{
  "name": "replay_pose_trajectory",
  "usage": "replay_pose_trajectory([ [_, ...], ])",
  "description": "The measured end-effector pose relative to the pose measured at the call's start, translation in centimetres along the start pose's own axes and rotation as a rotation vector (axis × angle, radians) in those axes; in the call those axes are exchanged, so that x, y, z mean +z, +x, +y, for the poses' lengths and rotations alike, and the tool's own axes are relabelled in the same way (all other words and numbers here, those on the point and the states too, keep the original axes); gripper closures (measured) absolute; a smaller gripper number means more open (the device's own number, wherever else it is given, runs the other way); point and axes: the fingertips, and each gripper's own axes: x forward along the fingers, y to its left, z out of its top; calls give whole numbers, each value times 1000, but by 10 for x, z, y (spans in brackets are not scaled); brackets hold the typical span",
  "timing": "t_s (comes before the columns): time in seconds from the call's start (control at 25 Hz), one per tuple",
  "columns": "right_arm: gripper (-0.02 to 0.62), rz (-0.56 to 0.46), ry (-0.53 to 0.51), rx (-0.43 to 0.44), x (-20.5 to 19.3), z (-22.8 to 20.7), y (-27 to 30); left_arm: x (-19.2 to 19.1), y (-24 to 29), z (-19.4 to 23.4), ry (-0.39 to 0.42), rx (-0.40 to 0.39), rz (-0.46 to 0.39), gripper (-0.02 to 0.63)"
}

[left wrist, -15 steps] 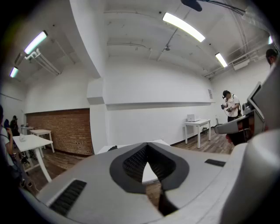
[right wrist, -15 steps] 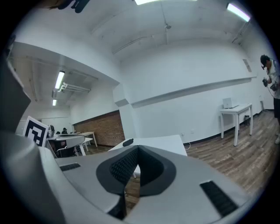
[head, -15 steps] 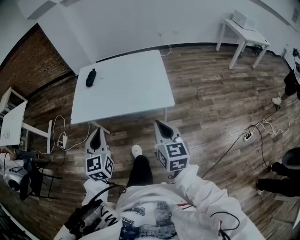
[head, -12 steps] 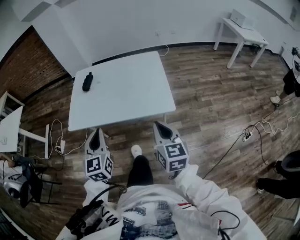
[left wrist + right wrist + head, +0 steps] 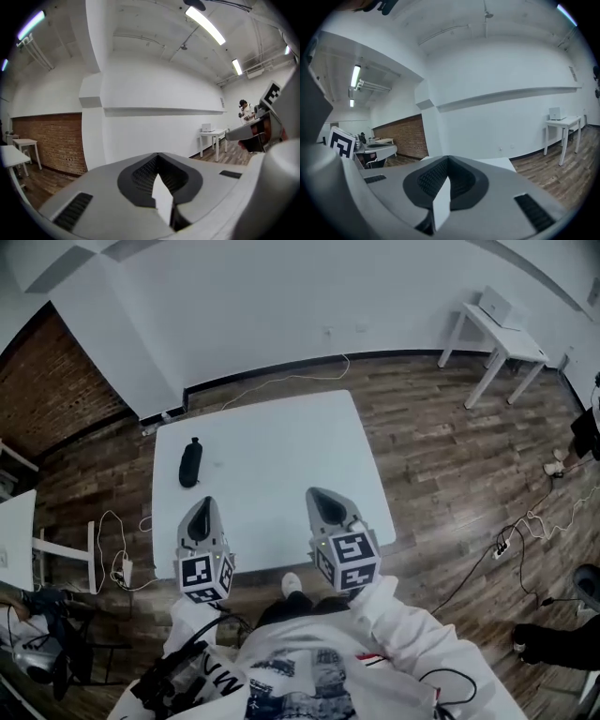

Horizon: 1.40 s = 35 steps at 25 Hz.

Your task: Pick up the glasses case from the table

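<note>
Head view, dark glasses case [image 5: 190,462] on table [image 5: 291,451]

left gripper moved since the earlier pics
Yes, forward: the left gripper now reaches over the near edge of the table; earlier it hung over floor short of it.

Glasses case [image 5: 190,462] is too small in head view to tell seam, latch or lid, just a dark oblong. Table [image 5: 272,442] near edge is partly covered by left gripper [image 5: 202,505] & right gripper [image 5: 317,494], the hands holding them are hidden under marker cubes and white sleeves [image 5: 412,634], and in right gripper view only a sliver of tabletop [image 5: 499,162] shows past gripper body. Side desk [image 5: 14,531] is cut by head view's left edge, a seated person [image 5: 562,638] by its right edge, and the far person [image 5: 243,110] in left gripper view is too small for detail.
</note>
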Motion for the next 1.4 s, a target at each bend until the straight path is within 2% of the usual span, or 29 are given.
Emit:
replay_pose_trajectory([
  [0.12, 589, 19, 11, 19, 4, 9, 35, 0, 26, 38, -13, 28, 24, 584],
  [0.24, 589, 51, 26, 26, -3, 6, 58, -9, 39, 58, -21, 52, 59, 584],
  [0.52, 589, 94, 35, 70, -8, 5, 97, -30, 62, 82, -24, 73, 142, 584],
  [0.64, 589, 103, 39, 79, -6, 1, 110, -36, 76, 91, -64, 70, 163, 584],
  [0.68, 589, 106, 43, 78, -6, -2, 113, -40, 82, 91, -88, 55, 173, 532],
  [0.8, 589, 119, 53, 74, -9, -12, 117, -59, 102, 87, -110, -9, 239, 263],
  [0.92, 589, 127, 57, 62, -12, -20, 119, -78, 121, 91, -41, -44, 319, 197],
  [1.0, 589, 131, 61, 50, -14, -24, 122, -85, 134, 99, -18, -46, 348, 173],
  [1.2, 589, 144, 63, 22, -15, -34, 126, -103, 159, 126, 7, -20, 391, 172],
  [1.4, 589, 161, 57, -24, -16, -48, 130, -148, 202, 168, 72, -1, 509, 172],
])
